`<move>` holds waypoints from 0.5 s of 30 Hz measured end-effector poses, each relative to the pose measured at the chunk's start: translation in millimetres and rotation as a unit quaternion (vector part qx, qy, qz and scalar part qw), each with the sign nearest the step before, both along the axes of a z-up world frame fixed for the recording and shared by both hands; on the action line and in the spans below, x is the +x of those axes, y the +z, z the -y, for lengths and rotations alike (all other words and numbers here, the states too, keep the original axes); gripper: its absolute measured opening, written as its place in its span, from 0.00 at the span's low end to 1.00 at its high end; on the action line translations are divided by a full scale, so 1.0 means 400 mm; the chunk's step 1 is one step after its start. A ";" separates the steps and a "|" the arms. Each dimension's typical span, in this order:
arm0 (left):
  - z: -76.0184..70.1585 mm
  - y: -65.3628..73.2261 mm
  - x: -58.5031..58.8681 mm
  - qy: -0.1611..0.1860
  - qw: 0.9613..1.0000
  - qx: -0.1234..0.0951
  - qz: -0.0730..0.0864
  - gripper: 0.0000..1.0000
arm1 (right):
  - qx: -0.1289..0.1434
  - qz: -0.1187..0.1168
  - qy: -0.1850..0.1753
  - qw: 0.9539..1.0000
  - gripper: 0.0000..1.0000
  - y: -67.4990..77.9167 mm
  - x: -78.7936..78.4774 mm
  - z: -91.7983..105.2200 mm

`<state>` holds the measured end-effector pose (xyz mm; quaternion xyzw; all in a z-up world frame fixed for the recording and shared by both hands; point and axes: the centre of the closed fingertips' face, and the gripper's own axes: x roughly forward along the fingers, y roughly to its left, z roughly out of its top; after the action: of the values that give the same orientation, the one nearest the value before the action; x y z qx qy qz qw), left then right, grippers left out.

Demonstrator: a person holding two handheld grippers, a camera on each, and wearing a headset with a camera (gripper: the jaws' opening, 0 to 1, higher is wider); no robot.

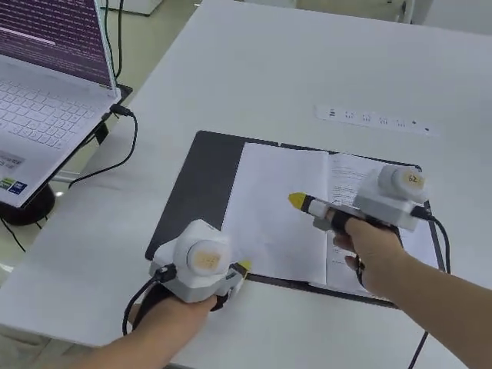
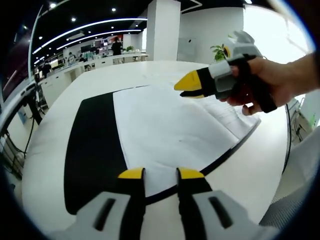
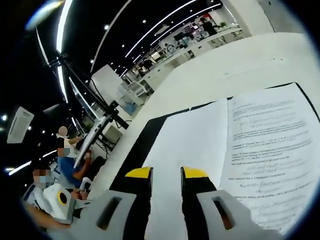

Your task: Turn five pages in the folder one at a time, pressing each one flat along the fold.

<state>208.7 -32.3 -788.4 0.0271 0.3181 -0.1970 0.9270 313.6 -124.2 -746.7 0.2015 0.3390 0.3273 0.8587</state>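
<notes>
Left gripper [image 1: 239, 270] sat at the 7 o'clock edge of the open folder [image 1: 192, 184] mid-tabletop [image 1: 254, 69], jaws a crack apart and empty, while right gripper [image 1: 297, 201], also barely parted and holding nothing, pointed over the blank page [image 1: 265, 223] from 3 o'clock.

Head view: high up, looks down at open folder [image 1: 192, 184] on white table [image 1: 254, 69]. Left gripper view: low, close, at folder's near edge, looks across pages. Right gripper view: just over pages, faces laptop [image 1: 46, 92]. All share blank page [image 1: 269, 207].
</notes>
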 end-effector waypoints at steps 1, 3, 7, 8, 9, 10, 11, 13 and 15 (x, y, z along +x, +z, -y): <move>-0.002 0.000 0.000 -0.002 1.000 0.007 0.003 0.22 | -0.008 0.013 0.010 1.000 0.19 -0.001 0.004 0.006; -0.004 -0.004 -0.002 -0.016 0.999 0.026 0.017 0.20 | -0.028 0.028 0.021 0.999 0.16 -0.006 0.014 0.025; -0.005 -0.003 -0.003 -0.007 1.000 0.015 0.023 0.20 | -0.041 0.040 0.033 0.998 0.13 -0.013 0.035 0.039; -0.005 -0.004 -0.001 -0.005 1.000 0.014 0.024 0.20 | -0.057 0.048 0.041 0.996 0.11 -0.022 0.043 0.048; -0.005 -0.004 -0.002 -0.004 1.000 0.014 0.024 0.20 | -0.064 0.049 0.043 0.996 0.10 -0.027 0.048 0.052; -0.005 -0.005 -0.002 -0.003 1.000 0.014 0.024 0.20 | -0.064 0.048 0.041 0.996 0.11 -0.032 0.056 0.055; -0.006 -0.007 -0.001 -0.004 1.000 0.014 0.024 0.20 | -0.067 0.048 0.042 0.996 0.10 -0.036 0.060 0.057; -0.006 -0.008 -0.001 -0.005 1.000 0.013 0.025 0.20 | -0.074 0.052 0.046 0.995 0.09 -0.040 0.066 0.059; -0.007 -0.009 -0.001 -0.004 1.000 0.013 0.026 0.20 | -0.076 0.055 0.048 0.994 0.05 -0.039 0.068 0.057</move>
<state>208.4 -29.7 -792.1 0.0457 0.2966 -0.1957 0.9336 340.7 -147.1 -762.3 0.1004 0.3245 0.3523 0.8721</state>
